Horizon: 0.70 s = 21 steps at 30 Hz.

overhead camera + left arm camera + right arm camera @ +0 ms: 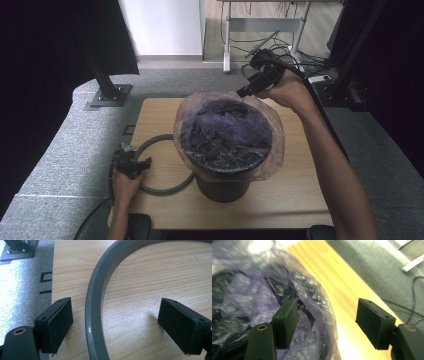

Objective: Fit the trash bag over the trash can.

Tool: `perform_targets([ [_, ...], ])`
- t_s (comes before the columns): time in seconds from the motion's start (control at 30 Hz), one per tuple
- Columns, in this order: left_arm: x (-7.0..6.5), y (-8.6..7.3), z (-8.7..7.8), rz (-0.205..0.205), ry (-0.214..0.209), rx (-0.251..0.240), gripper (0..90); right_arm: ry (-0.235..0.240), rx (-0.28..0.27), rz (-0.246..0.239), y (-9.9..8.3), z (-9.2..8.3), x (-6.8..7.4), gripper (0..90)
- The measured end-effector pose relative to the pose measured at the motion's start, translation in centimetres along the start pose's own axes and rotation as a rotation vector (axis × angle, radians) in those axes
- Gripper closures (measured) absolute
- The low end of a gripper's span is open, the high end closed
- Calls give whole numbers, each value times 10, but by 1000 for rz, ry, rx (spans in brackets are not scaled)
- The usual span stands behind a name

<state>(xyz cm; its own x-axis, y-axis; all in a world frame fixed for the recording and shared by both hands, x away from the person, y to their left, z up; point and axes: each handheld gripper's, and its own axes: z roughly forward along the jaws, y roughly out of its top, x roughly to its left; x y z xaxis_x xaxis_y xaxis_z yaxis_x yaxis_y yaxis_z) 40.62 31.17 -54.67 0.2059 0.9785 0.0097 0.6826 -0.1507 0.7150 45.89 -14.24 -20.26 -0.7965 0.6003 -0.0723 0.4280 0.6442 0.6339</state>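
Note:
A dark bin (pixel 222 187) stands mid-table, lined with a clear purple-tinted plastic bag (pixel 227 127) whose edge folds out over the rim. My right gripper (pixel 245 92) hovers over the bag's far rim, open; in the right gripper view (pixel 329 320) the bag's edge (pixel 322 307) lies between the jaws, and the pads do not press it. A grey ring (pixel 160 190) lies flat on the table left of the bin. My left gripper (pixel 142 164) rests low at the ring's left side, open; its jaws (pixel 120 325) straddle the ring's band (pixel 93 315) without squeezing it.
The wooden table (pixel 295 190) is small, with grey carpet around it. A metal post on a base plate (pixel 107 95) stands at the back left. White desk legs and loose cables (pixel 280 50) lie behind the table. Black curtains hang on both sides.

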Motion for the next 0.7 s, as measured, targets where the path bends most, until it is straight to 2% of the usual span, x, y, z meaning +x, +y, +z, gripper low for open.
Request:
perform_targets([
  [0.07, 0, 0, 0, 0, 0, 0, 126, 18, 60, 6, -5, 20, -4, 452],
  [0.13, 0, 0, 0, -1, 0, -1, 126, 7, 116, -14, -8, 34, -5, 598],
  [0.17, 0, 0, 0, -1, 0, -1, 126, 7, 116, -14, -8, 34, -5, 598],
  [0.2, 0, 0, 0, -1, 0, 0, 126, -5, 120, -33, -10, 43, -5, 759],
  [0.27, 0, 0, 0, -1, 0, -1, 126, 4, 92, -17, -10, 46, -7, 873],
  [0.4, 0, 0, 0, -1, 0, -1, 126, -28, 68, -5, -8, 42, -10, 892],
  [0.6, 0, 0, 0, 1, -1, 0, 125, -68, -4, 15, 2, 17, -16, 892],
  [0.7, 0, 0, 0, 1, -1, 0, 126, -87, -4, 27, 2, 18, -19, 889],
])
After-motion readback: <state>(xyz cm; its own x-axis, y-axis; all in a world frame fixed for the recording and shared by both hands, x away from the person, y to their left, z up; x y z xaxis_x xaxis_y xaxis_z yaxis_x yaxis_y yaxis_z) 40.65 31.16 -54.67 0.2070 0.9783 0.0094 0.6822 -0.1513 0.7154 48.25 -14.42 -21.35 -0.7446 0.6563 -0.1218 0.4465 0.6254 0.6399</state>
